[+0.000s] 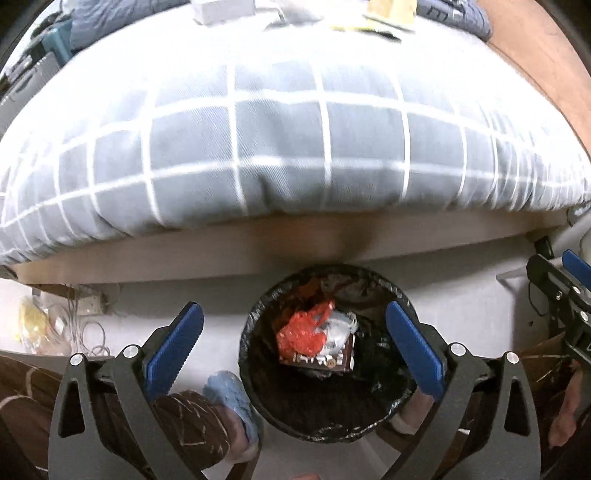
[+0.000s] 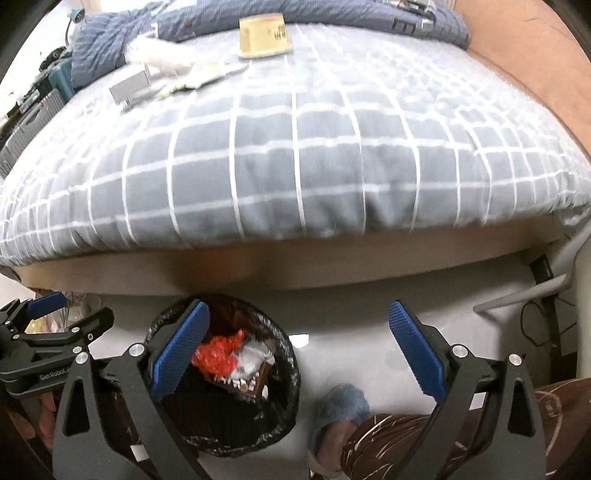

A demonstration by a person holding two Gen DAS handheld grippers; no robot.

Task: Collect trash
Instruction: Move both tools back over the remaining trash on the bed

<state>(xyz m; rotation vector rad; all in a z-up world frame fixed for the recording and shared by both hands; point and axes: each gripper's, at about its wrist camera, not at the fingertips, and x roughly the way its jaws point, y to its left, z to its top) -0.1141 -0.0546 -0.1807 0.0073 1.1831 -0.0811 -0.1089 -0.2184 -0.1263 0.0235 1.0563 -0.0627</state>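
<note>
1. Left gripper (image 1: 293, 345): jaws released and spread wide, nothing between them; it hangs above the trash bin (image 1: 255, 373).
2. Right gripper (image 2: 297, 349): jaws released and spread wide, empty, above the floor (image 2: 351, 354) just beside the bin.
3. Trash bin: round, black-lined, standing on the floor against the near edge of the bed (image 1: 280, 147).
4. Bin contents: a crumpled red wrapper (image 1: 304, 332), white plastic and a brown packet (image 1: 325, 360).
5. Remaining items lie near the far edge of the bed: a yellow packet (image 2: 264, 35), a grey box (image 2: 131, 86) and white paper scraps (image 2: 162, 55).
</note>
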